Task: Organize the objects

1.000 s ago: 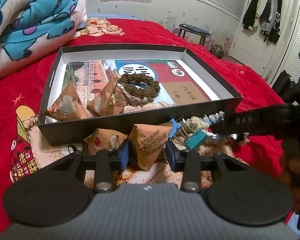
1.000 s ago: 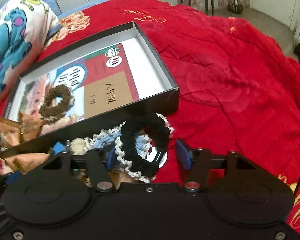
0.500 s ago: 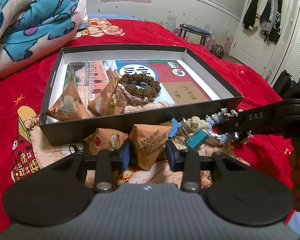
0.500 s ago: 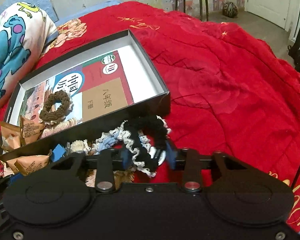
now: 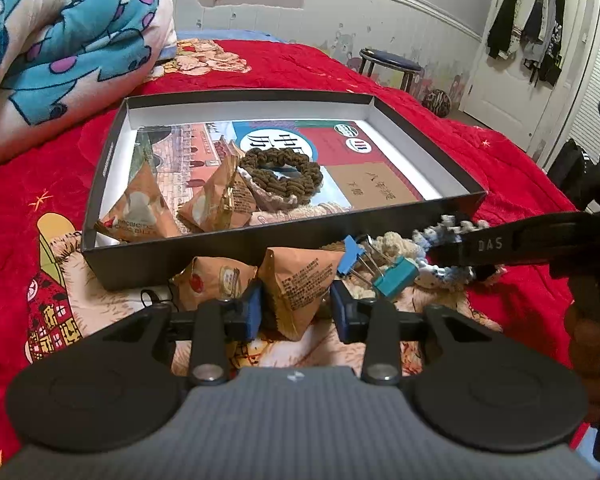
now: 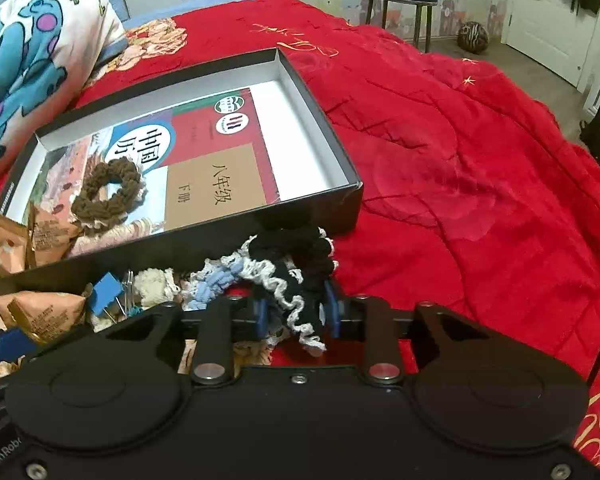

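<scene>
Inside the black box (image 5: 236,240): two orange snack packets (image 5: 216,204), one brown scrunchie (image 5: 280,174); outside, against its near wall: two more packets, two blue binder clips (image 5: 394,278), several scrunchies. The left gripper (image 5: 296,308) brackets one outside packet (image 5: 300,284), contact uncertain; the right gripper (image 6: 296,314) pinches the black scrunchie (image 6: 300,264). All rests on a red bedspread (image 6: 460,160); stool (image 6: 400,0) and door beyond.

Blue scrunchie (image 5: 440,236) behind right gripper (image 5: 500,244)

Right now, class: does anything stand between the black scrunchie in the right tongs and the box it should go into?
Only the box's near wall stands between. The right tongs must lift the black scrunchie over it.
</scene>
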The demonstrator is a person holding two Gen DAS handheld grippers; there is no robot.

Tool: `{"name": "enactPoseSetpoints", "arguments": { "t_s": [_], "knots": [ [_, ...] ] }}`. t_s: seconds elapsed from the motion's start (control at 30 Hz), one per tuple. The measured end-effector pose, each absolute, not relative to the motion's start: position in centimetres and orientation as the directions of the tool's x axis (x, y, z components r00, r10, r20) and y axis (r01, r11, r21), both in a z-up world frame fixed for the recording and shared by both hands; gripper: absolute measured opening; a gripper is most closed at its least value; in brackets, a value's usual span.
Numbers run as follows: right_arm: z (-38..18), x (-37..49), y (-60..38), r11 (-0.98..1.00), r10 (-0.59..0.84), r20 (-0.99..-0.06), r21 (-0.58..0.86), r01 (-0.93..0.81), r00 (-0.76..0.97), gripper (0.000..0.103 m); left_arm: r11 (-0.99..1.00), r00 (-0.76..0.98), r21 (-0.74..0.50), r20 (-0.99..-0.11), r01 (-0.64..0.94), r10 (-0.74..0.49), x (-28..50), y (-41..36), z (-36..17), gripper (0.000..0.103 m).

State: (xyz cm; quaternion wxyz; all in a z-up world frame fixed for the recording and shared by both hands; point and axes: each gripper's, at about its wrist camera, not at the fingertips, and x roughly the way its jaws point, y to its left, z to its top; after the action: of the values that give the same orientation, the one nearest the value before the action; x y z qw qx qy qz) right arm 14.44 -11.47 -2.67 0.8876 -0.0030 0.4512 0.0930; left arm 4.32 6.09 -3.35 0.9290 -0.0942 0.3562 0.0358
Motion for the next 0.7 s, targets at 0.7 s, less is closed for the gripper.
{"name": "enactPoseSetpoints", "arguments": {
  "t_s": [0.7],
  "knots": [
    [1.7,12.3,-12.4,0.960,0.279,-0.677,0.212,-0.183,0.681,0.018,0.976,0.777,-0.173,-0.629,-0.130,-0.008,3.6,6.2,-1.7,0.032]
  ]
}}
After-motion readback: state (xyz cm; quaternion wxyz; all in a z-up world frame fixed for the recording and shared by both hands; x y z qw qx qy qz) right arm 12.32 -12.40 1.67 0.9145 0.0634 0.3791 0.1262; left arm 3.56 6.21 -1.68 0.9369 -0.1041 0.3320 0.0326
